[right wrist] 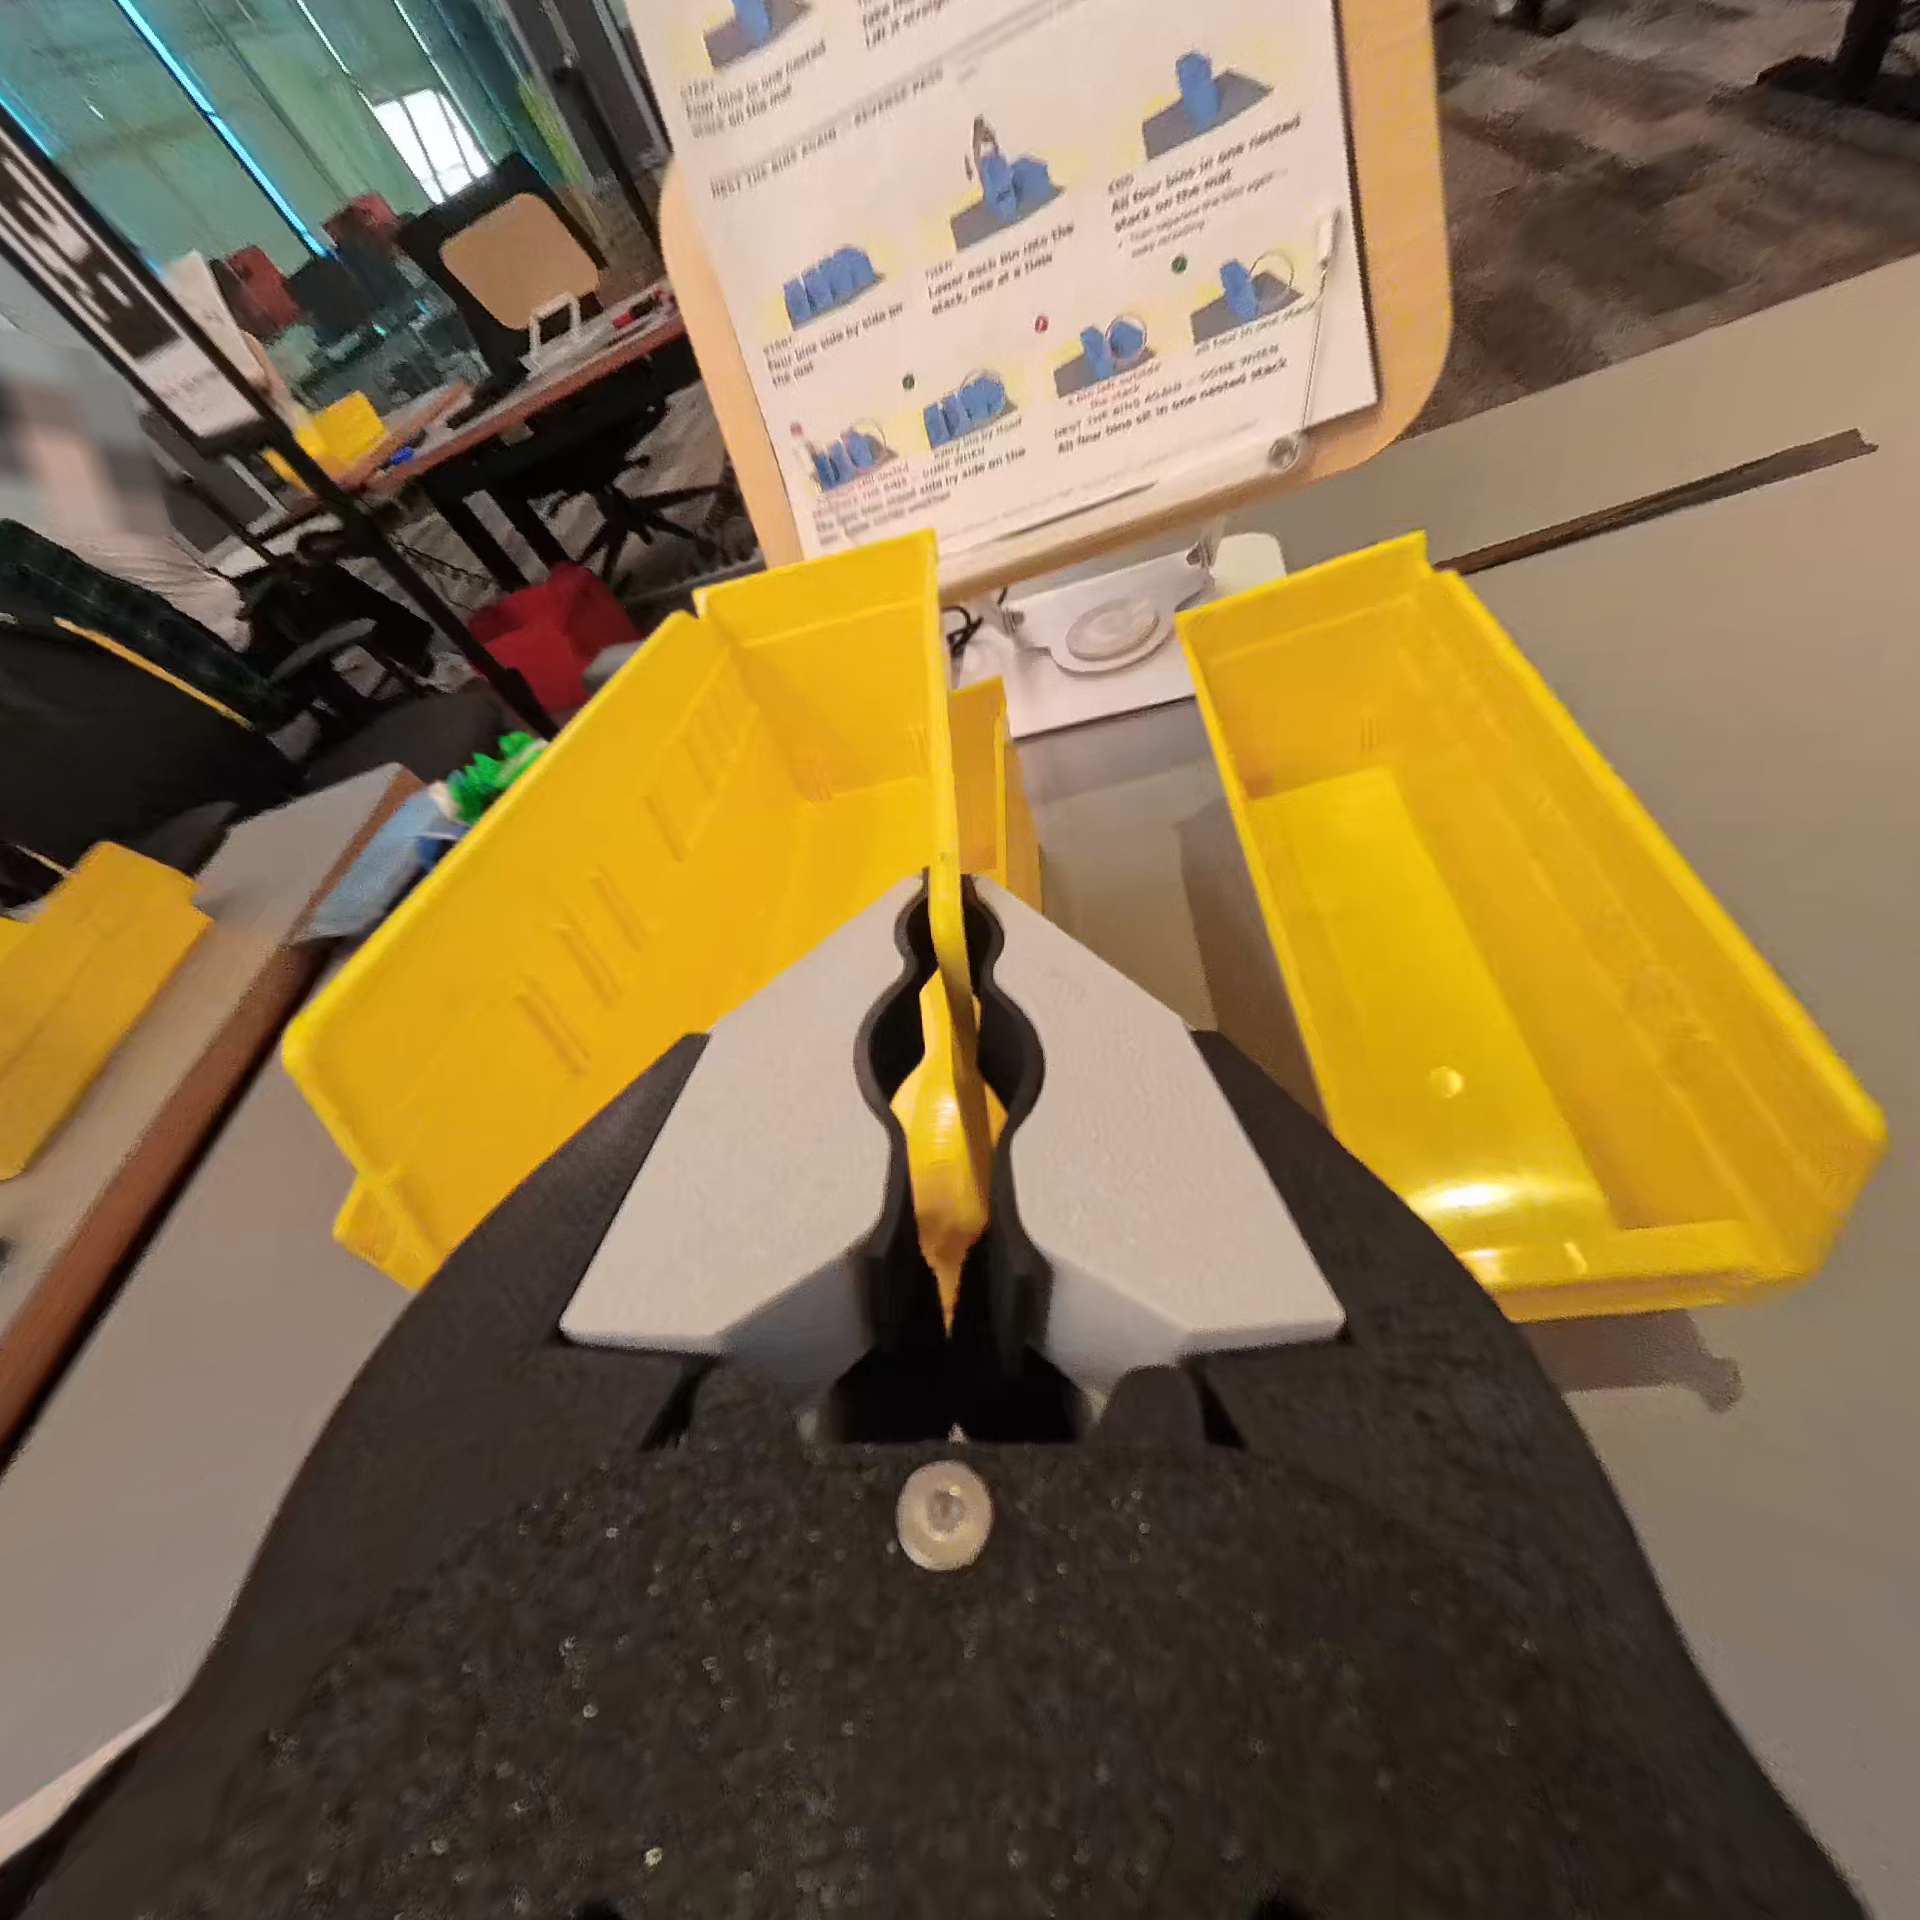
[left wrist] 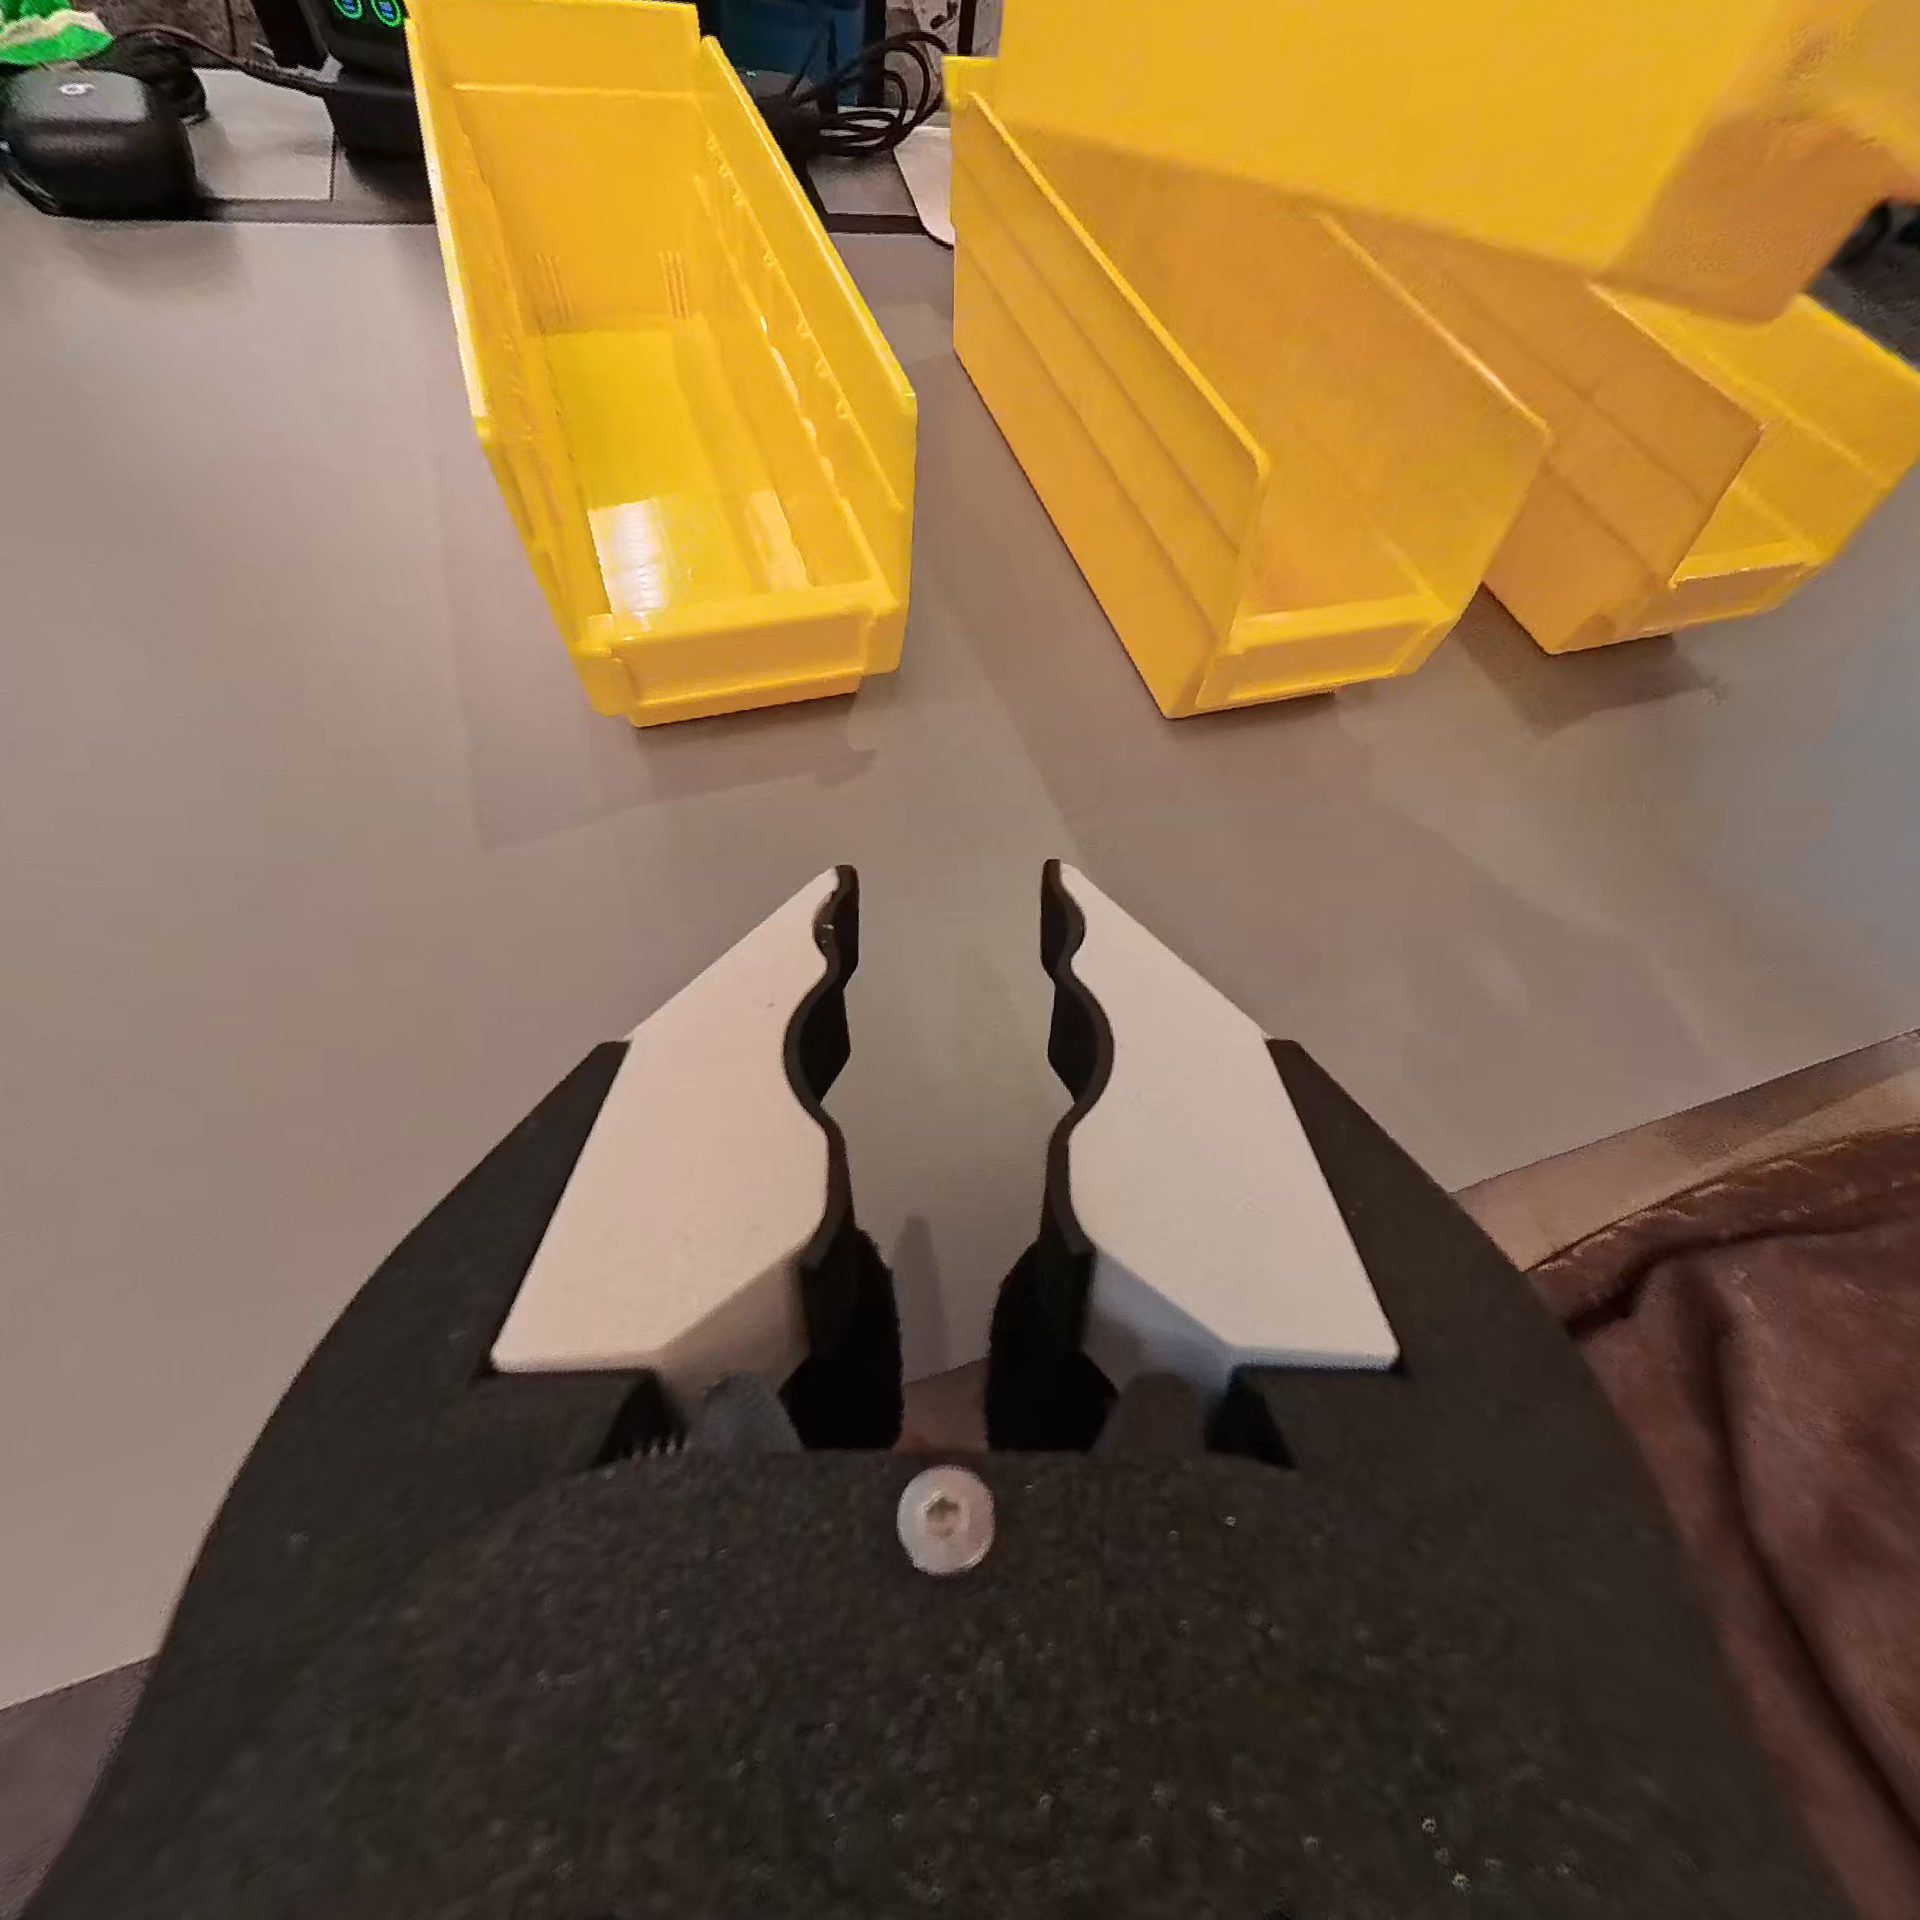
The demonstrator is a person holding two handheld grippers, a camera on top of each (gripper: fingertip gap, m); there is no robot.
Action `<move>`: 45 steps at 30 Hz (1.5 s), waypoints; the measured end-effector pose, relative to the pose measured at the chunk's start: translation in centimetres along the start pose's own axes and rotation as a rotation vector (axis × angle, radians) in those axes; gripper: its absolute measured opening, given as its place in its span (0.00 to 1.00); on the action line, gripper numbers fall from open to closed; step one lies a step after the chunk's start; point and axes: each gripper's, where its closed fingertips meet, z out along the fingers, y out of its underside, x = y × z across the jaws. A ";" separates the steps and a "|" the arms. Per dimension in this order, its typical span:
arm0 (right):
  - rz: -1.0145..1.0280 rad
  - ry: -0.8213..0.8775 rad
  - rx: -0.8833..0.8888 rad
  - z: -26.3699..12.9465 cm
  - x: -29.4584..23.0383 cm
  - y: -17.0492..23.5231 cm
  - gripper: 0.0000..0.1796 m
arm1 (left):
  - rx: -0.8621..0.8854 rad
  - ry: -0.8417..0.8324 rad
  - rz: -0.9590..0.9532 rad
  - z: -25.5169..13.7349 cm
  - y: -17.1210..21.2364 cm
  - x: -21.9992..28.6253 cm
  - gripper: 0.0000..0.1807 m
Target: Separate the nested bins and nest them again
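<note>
Several yellow bins are in view. In the left wrist view one bin (left wrist: 675,416) stands alone on the grey table (left wrist: 260,675) at the left. Two more bins (left wrist: 1195,447) (left wrist: 1714,488) stand side by side at the right. A fourth bin (left wrist: 1403,104) hangs blurred in the air above them. My left gripper (left wrist: 951,883) is open and empty, over the table short of the bins. My right gripper (right wrist: 948,883) is shut on the side wall of the lifted bin (right wrist: 623,914), which is tilted. Another bin (right wrist: 1507,935) lies on the table to its right.
An instruction sheet on a wooden board (right wrist: 1039,260) stands on a white base (right wrist: 1112,634) behind the bins. Black devices (left wrist: 94,135) and cables sit at the table's back left. A brown cloth (left wrist: 1745,1403) lies at the near right edge. A yellow bin (right wrist: 83,987) sits on a neighbouring table.
</note>
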 end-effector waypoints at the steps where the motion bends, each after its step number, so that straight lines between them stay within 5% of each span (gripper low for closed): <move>1: -0.025 0.022 0.003 0.5 -0.2 0.9 0.00 | 0.000 0.004 0.002 0.0 0.0 0.1 0.18; 24: -0.177 0.100 0.148 5.0 0.2 8.0 0.01 | -0.013 -0.011 0.044 0.2 0.2 0.5 0.18; 45: -0.121 0.068 0.224 5.7 -0.2 7.8 0.01 | -0.016 -0.010 0.036 0.2 0.2 0.2 0.18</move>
